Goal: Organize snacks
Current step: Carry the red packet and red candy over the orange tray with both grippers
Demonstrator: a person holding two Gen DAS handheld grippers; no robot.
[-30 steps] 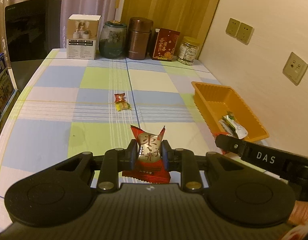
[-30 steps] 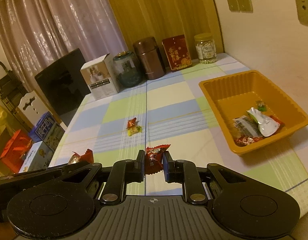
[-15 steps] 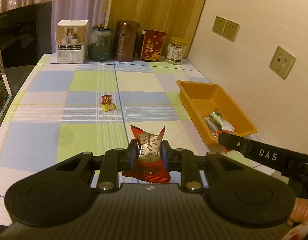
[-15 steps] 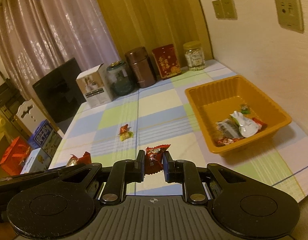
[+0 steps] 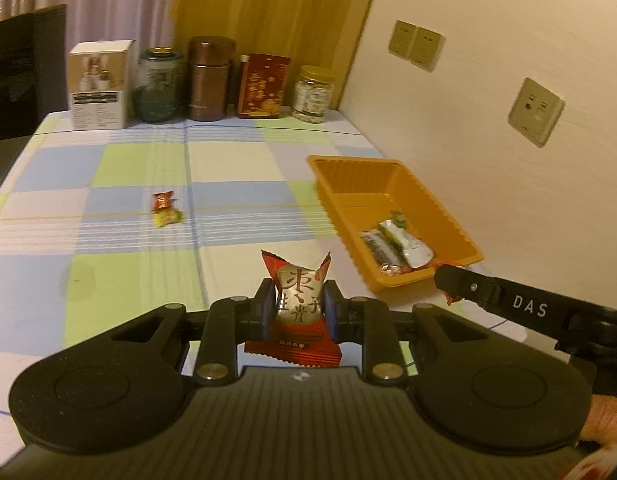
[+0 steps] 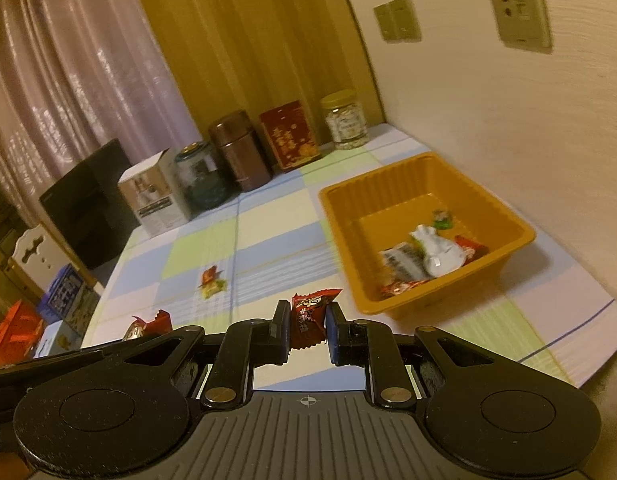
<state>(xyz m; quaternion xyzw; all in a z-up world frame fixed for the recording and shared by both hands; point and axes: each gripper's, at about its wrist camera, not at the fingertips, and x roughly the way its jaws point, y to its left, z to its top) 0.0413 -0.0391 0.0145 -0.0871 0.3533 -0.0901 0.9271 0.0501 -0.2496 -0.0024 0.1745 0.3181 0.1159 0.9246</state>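
My left gripper (image 5: 298, 300) is shut on a red and silver candy packet (image 5: 297, 304) held above the checked tablecloth. My right gripper (image 6: 307, 316) is shut on a small dark red candy (image 6: 309, 313); its arm also shows in the left wrist view (image 5: 524, 306). An orange tray (image 5: 350, 162) by the wall holds several wrapped snacks (image 5: 400, 246); it also shows in the right wrist view (image 6: 524, 230). Two small candies, one red and one yellow (image 5: 164, 210), lie together on the cloth to the left; they also show in the right wrist view (image 6: 212, 282).
A white box (image 5: 98, 84), a glass jar (image 5: 158, 84), a brown canister (image 5: 210, 78), a red box (image 5: 264, 86) and a small jar (image 5: 313, 94) line the table's far edge. The wall runs along the right. A dark chair (image 6: 88, 204) stands at the left.
Both grippers have swung to the right with their candies, so the orange tray now sits nearer the middle of each view. Both grips are unchanged.
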